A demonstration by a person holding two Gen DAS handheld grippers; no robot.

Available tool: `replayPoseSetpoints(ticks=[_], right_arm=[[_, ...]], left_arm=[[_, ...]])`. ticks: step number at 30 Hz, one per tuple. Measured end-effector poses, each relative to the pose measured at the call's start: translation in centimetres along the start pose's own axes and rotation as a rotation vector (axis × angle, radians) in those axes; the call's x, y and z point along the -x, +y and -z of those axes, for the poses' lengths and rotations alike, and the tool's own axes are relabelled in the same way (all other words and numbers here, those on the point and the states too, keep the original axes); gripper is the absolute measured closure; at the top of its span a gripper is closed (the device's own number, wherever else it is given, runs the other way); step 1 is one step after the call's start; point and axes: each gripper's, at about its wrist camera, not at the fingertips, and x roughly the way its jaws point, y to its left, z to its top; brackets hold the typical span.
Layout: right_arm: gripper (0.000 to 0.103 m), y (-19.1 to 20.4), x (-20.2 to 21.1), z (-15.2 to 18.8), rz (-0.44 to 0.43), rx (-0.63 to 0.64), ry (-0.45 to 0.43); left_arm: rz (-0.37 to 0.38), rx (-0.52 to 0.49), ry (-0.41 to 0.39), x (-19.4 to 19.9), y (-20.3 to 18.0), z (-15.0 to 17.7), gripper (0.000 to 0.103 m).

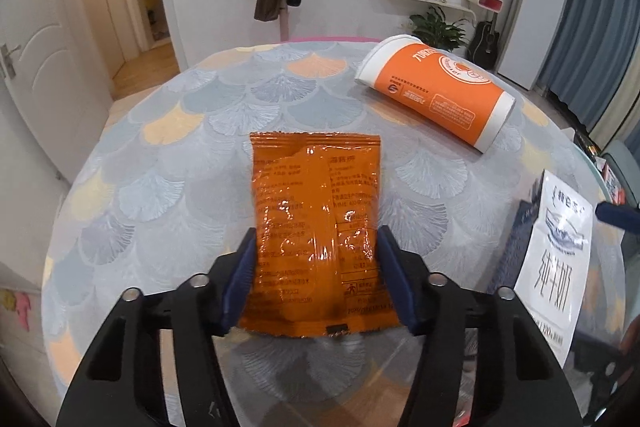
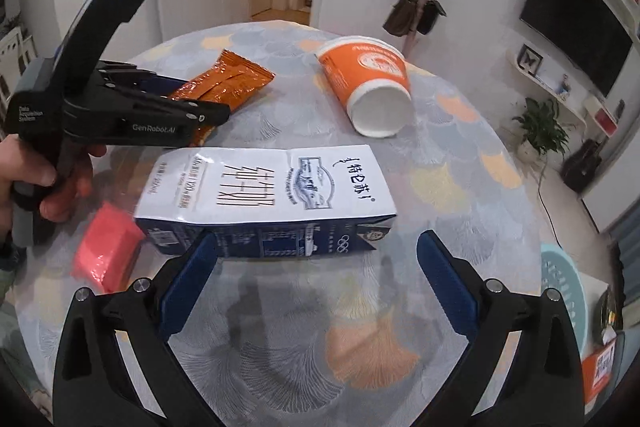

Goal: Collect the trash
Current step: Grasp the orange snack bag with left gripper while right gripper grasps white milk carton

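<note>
An orange foil wrapper (image 1: pixel 312 187) lies flat on the round table, and my left gripper (image 1: pixel 318 237) is shut on its near half, with a blue pad pressed against each long edge. The right wrist view shows the wrapper (image 2: pixel 228 79) creased between those fingers. A white and blue milk carton (image 2: pixel 272 187) lies on its side just ahead of my right gripper (image 2: pixel 316 241), which stands wide open, its left fingertip at the carton's near face. An orange paper cup (image 2: pixel 368 79) lies tipped over farther back. In the left wrist view the carton (image 1: pixel 560 255) is at the right and the cup (image 1: pixel 436 91) beyond.
A pink packet (image 2: pixel 106 247) lies at the table's left, below the hand (image 2: pixel 24 175) that holds the left gripper. The table (image 2: pixel 460 155) has a fan-pattern cloth under a glass top. A teal basket (image 2: pixel 564 287) stands off the table's right edge.
</note>
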Motion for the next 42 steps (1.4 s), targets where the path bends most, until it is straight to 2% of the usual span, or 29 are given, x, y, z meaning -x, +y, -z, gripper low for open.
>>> replayPoseSetpoints(ticks=[3,4,6,9,12,15,20,26,30,34,39,42], right_arm=[[0.008,0.1,0.4,-0.2,0.01,0.029,0.0],[0.008,-0.1,0.6,-0.1,-0.015,0.008,0.017],[0.008,-0.6,1.1,0.3,-0.082,-0.058,0.025],[0.008,-1.4,1.4,0.9,-0.227,-0.212,0.031],[0.008,-2.4,-0.6,0.3,-0.295,-0.359,0.085],[0.008,-3.3,-2.0,-0.7,-0.323,-0.459,0.098],[0.008,-4.4,-4.2,-3.0,-0.312,-0.59,0.12],[0.008,-3.2,-6.0,-5.7,-0.254,-0.611,0.126],[0.008,-0.7,-7.1,-6.4,-0.15,-0.577,0.182],[0.01,1.6,-6.7,-5.5,-0.015,-0.513,0.197],[0.044,2.0,-5.3,-4.1,0.04,-0.488,0.178],[0.051,1.3,-3.7,-3.2,0.062,-0.474,0.15]], left_arm=[[0.013,0.026,-0.009,0.4,0.6,0.2,0.054],[0.019,0.033,-0.011,0.4,0.8,0.2,0.055],[0.04,0.048,-0.016,0.5,1.1,0.2,0.057],[0.078,0.065,-0.018,0.6,1.4,0.1,0.059],[0.09,0.081,-0.03,1.2,1.7,0.4,0.06],[0.089,0.091,-0.043,2.0,2.4,0.6,0.06],[0.084,0.122,-0.056,2.9,4.0,1.0,0.06],[0.089,0.166,-0.069,3.5,5.6,1.0,0.06],[0.099,0.171,-0.082,4.0,5.9,0.9,0.06],[0.109,0.153,-0.097,4.5,5.3,0.9,0.06],[0.121,0.136,-0.1,4.8,4.3,0.6,0.06],[0.137,0.126,-0.103,4.9,3.5,0.4,0.06]])
